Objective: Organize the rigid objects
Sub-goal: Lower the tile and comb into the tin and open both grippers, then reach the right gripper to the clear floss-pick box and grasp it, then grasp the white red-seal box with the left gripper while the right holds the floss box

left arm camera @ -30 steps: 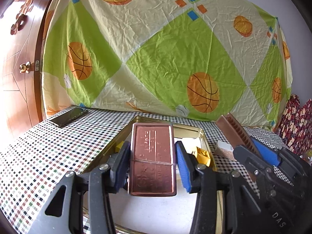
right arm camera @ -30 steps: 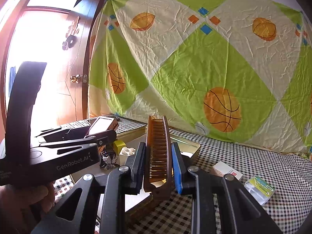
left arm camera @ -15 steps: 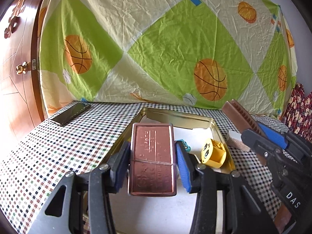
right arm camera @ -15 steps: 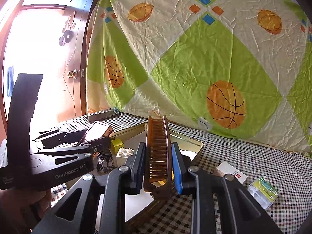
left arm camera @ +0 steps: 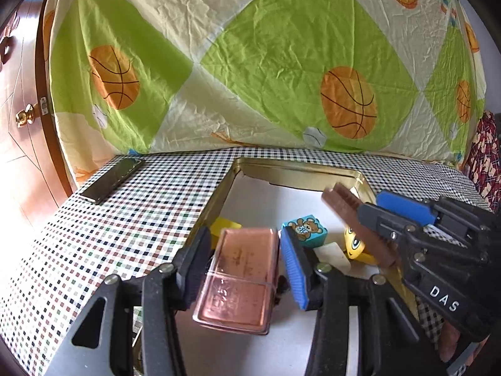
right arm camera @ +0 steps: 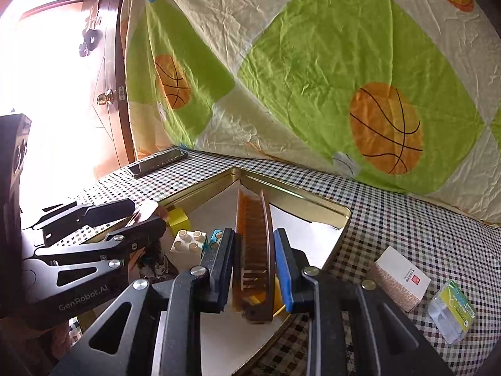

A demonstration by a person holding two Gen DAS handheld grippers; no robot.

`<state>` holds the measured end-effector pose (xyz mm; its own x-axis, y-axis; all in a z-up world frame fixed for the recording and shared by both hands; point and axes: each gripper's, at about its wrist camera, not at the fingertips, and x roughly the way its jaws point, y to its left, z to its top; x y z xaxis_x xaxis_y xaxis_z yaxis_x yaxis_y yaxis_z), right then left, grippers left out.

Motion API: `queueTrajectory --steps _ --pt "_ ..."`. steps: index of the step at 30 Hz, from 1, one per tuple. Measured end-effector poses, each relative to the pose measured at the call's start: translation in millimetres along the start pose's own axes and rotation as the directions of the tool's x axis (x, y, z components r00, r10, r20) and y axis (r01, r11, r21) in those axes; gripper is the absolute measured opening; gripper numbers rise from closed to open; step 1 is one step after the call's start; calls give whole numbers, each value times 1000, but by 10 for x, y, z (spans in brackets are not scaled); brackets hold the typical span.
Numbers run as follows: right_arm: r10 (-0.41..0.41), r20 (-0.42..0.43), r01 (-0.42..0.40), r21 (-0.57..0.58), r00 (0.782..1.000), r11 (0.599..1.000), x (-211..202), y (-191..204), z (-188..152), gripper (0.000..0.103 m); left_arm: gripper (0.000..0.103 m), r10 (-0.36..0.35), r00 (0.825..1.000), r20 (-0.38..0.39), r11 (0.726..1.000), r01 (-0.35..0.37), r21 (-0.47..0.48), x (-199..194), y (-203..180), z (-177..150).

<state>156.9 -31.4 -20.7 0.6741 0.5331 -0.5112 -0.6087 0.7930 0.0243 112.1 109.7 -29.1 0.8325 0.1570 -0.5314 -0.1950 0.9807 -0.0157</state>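
Observation:
My left gripper hangs low over the gold tin tray. A copper-coloured case sits between its pads, tipped forward and loose, with a thin gap at the blue pad. My right gripper is over the same tray and its jaws are opening. The brown comb between them leans away and has slid down, with slim gaps on both sides. In the left wrist view the comb juts out of the right gripper. In the right wrist view the left gripper comes in from the left.
Toy blocks lie in the tray: a teal bear block, a yellow face block, a yellow block and a white block. A phone lies far left. A white box and a clear packet lie right of the tray.
Both grippers moved forward over the tray and tipped downward. The case and the comb, held upright before, now tilt and sit lower between the jaws.

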Motion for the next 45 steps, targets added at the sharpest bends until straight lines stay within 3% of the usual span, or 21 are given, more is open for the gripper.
queueTrajectory --steps 1,3,6,8,14,20,26,36,39,41,45 --pt "7 4 -7 4 1000 1000 -23 -12 -11 36 50 0 1000 3 1000 0 0 -9 1 -2" --pt "16 18 -16 17 1000 1000 -109 -54 -30 42 66 8 1000 15 1000 -8 -3 -43 -6 -12" --pt "1 48 -1 9 999 1000 -306 -144 -87 49 73 -13 999 39 1000 14 -9 -131 -50 -19" --pt "-43 66 44 -24 997 999 -454 -238 -145 59 76 -29 998 58 1000 30 -7 -202 -126 -15" --pt "-215 78 218 -29 973 975 -760 -840 -321 60 92 -111 989 100 993 106 54 -375 -630 20" --pt "-299 41 295 87 953 951 -938 -1508 -460 60 94 -193 980 47 973 185 136 -277 -1275 41" --pt "-270 -75 276 77 960 958 -692 -1771 -551 68 98 -209 978 -24 965 210 154 -50 -1725 57" --pt "-156 -260 181 73 953 981 -235 -1946 -639 69 100 -157 984 -83 969 170 179 236 -1978 84" --pt "-168 -299 199 77 939 977 -149 -1998 -667 68 100 -158 983 -94 967 173 189 250 -2024 92" --pt "-163 -302 202 100 939 974 -155 -2057 -687 60 100 -160 982 -99 963 178 204 259 -2075 103" --pt "-196 -295 245 138 935 960 -221 -2179 -737 56 100 -162 979 -120 955 187 231 343 -2229 142"
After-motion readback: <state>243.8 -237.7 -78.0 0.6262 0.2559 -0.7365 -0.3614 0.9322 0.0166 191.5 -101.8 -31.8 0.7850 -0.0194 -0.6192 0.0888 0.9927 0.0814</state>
